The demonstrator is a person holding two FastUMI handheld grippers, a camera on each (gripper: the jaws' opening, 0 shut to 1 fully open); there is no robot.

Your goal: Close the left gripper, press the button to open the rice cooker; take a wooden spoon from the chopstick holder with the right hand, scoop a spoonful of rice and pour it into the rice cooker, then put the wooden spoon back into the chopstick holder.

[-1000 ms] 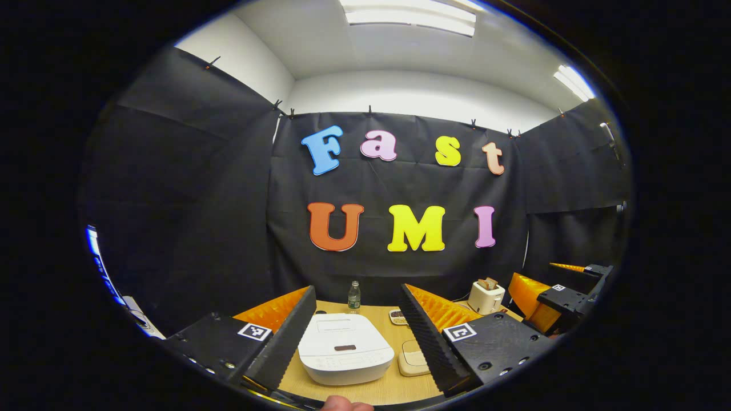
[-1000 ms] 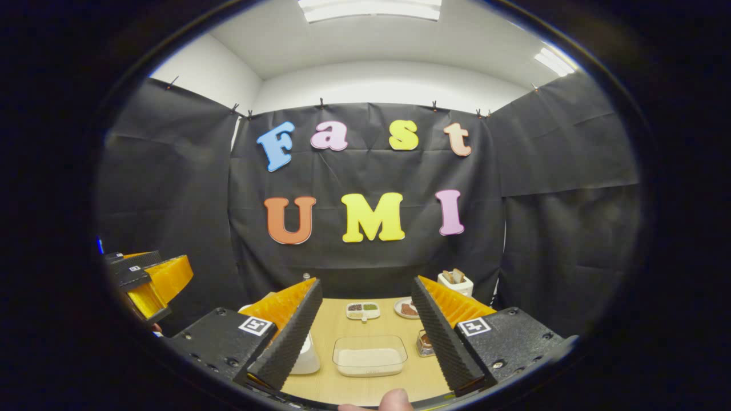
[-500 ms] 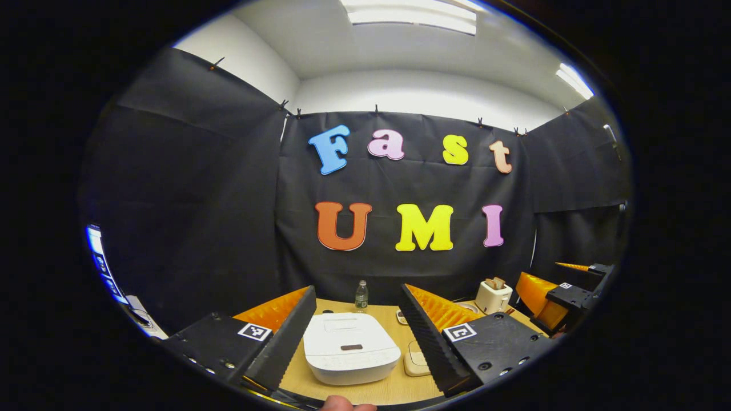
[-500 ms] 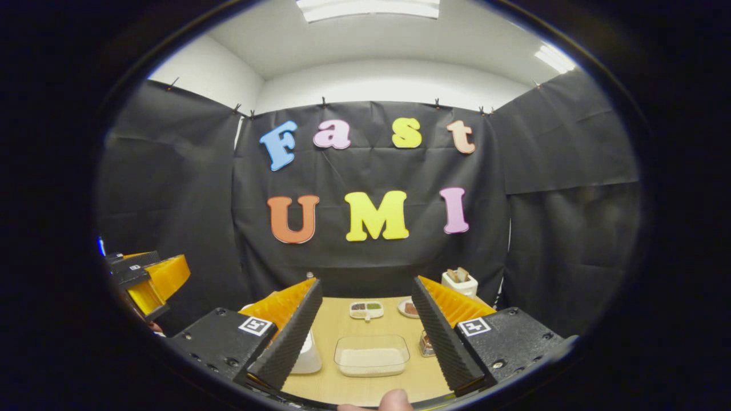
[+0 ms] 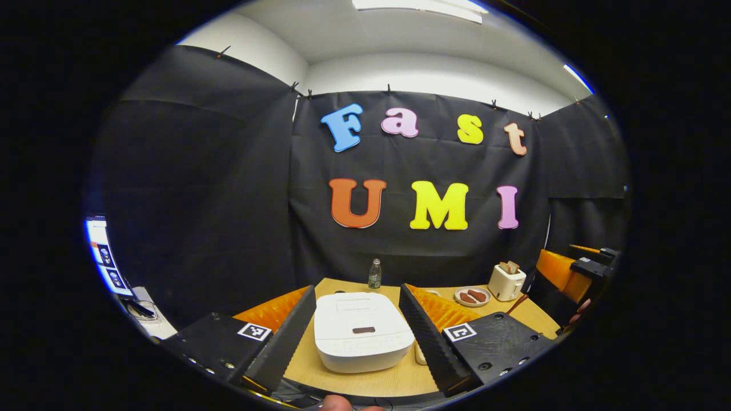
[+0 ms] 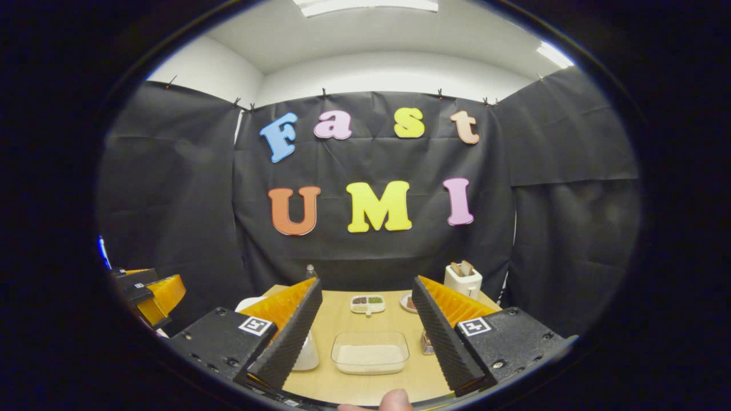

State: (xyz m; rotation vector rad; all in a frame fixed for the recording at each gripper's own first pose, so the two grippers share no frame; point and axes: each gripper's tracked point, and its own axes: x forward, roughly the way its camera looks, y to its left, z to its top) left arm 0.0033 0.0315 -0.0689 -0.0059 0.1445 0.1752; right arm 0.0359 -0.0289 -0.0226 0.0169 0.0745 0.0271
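Left gripper [image 5: 357, 337] fingers spread wide, cooker [image 5: 362, 330] lid down at 6 o'clock between them; must clench before pressing. Right gripper [image 6: 365, 339] released, framing rice tub [image 6: 370, 353].

One rice cooker [image 5: 363, 331], one toaster [image 5: 506, 282], one bottle [image 5: 374, 275]

No readable wording appears on the rice cooker [image 5: 362, 331] at 6 o'clock; square black-and-white marker tags [image 5: 463, 331] on each hand-held gripper carry patterns, not text.
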